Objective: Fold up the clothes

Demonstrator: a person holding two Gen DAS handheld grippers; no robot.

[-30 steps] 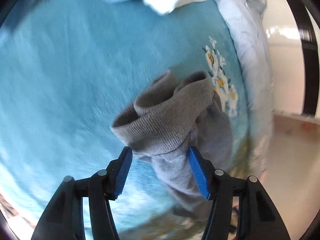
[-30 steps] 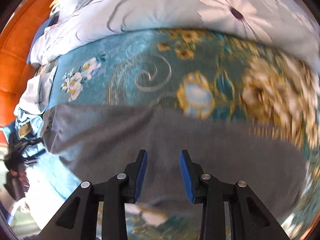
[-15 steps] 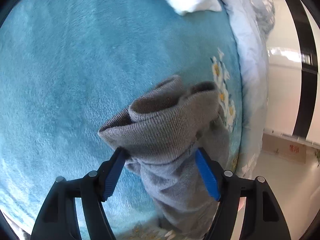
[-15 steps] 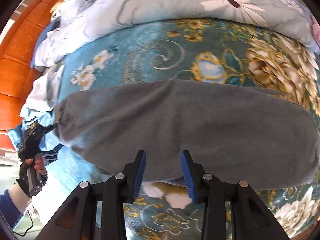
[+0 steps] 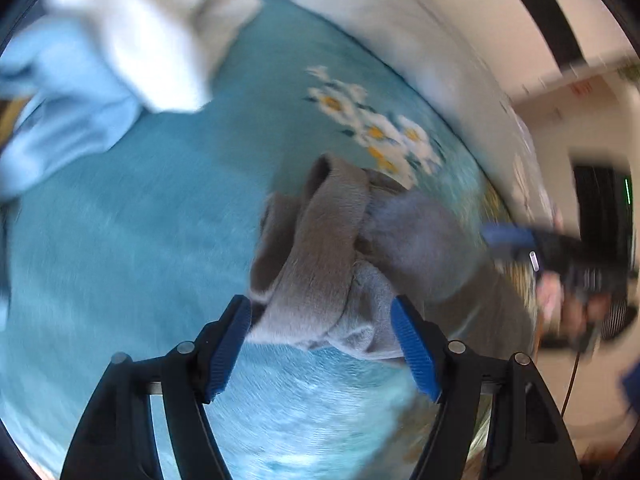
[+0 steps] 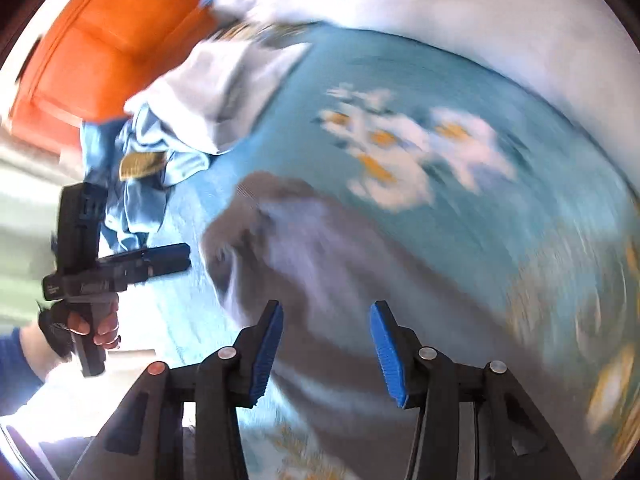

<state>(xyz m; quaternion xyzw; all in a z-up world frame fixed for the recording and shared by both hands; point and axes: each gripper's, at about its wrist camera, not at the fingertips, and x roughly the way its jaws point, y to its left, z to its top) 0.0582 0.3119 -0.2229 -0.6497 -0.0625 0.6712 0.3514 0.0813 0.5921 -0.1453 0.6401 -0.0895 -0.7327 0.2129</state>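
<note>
The left gripper [image 5: 320,340] points down at a teal plush bedspread [image 5: 140,220], its blue-padded jaws standing wide. The bunched ribbed cuff end of a grey knit garment [image 5: 320,252] lies between them, but the pads do not press on it; the cloth rests on the bedspread and trails off to the right of this gripper. Ahead and to its left sit a crumpled white cloth [image 5: 152,40] and a pale blue garment [image 5: 60,100]; ahead and to the right is a printed cluster of white daisies [image 5: 376,128].

The right gripper [image 6: 326,352] hovers over the long body of the grey garment, its jaws opening with the fabric below them and not pinched. Left of it, the person's hand [image 6: 86,326] holds the left gripper's black handle beside an orange wooden headboard [image 6: 112,32].
</note>
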